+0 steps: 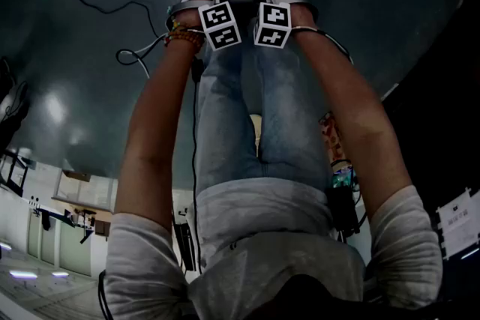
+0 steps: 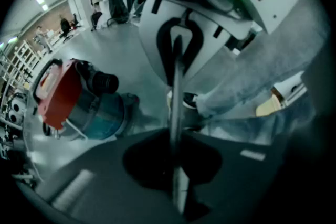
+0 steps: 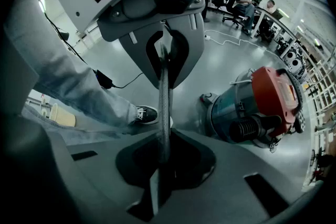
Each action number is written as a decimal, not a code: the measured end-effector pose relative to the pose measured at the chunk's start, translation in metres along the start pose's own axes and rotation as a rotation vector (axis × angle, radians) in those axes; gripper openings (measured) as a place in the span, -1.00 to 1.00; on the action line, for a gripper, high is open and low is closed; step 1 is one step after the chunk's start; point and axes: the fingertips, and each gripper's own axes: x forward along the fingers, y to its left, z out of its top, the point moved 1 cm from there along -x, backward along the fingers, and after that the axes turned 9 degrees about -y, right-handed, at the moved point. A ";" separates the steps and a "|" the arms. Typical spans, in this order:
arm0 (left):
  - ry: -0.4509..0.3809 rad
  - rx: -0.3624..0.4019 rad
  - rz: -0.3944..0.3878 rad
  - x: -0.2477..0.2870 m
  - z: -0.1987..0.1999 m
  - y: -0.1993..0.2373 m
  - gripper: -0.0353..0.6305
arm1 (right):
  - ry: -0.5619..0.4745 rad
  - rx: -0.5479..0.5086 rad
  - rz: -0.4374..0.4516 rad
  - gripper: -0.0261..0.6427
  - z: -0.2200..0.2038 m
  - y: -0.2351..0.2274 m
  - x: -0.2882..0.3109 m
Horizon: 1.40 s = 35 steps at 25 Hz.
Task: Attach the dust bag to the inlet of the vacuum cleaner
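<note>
- The left tool [image 2: 175, 93] was closed, its jaws pressed together into one thin line with nothing between them.
- In the left gripper view, the vacuum cleaner [image 2: 79, 102] sat on the grey floor [image 2: 126, 55], left of the jaws and well apart from them.
- The right tool [image 3: 163, 102] was closed as well and gripped nothing.
- In the right gripper view, the vacuum cleaner [image 3: 262, 107] lay right of the jaws, well apart, across from the person's shoe [image 3: 145, 114].
- The cleaner had a red top, a teal drum and a black ribbed inlet [image 3: 253, 128].
</note>
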 end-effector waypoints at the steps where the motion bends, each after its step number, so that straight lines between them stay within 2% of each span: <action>1: 0.006 0.000 0.003 -0.002 0.002 -0.001 -0.82 | -0.001 -0.004 0.001 -0.83 0.000 0.000 -0.002; 5: 0.032 0.009 0.017 -0.007 0.008 0.002 -0.82 | -0.010 -0.022 -0.004 -0.83 -0.001 -0.005 -0.008; 11: 0.054 -0.043 0.051 -0.005 0.015 0.035 -0.82 | -0.060 0.003 -0.013 -0.83 -0.010 -0.036 -0.002; 16: 0.081 0.031 0.091 0.007 0.036 0.072 -0.82 | -0.052 0.000 -0.049 -0.83 -0.034 -0.077 -0.008; 20: 0.098 -0.001 0.121 0.015 0.035 0.090 -0.82 | -0.057 0.015 -0.076 -0.83 -0.040 -0.093 -0.001; 22: 0.097 -0.017 0.119 0.027 0.028 0.098 -0.82 | -0.049 0.040 -0.081 -0.83 -0.043 -0.098 0.012; 27: 0.109 -0.005 0.112 0.034 0.048 0.140 -0.82 | -0.030 0.059 -0.074 -0.83 -0.060 -0.141 0.003; 32: 0.102 0.037 0.103 0.044 0.040 0.147 -0.82 | -0.029 0.075 -0.058 -0.83 -0.067 -0.150 0.026; 35: 0.087 0.021 0.104 0.041 0.043 0.142 -0.83 | -0.009 0.049 -0.064 -0.83 -0.065 -0.148 0.014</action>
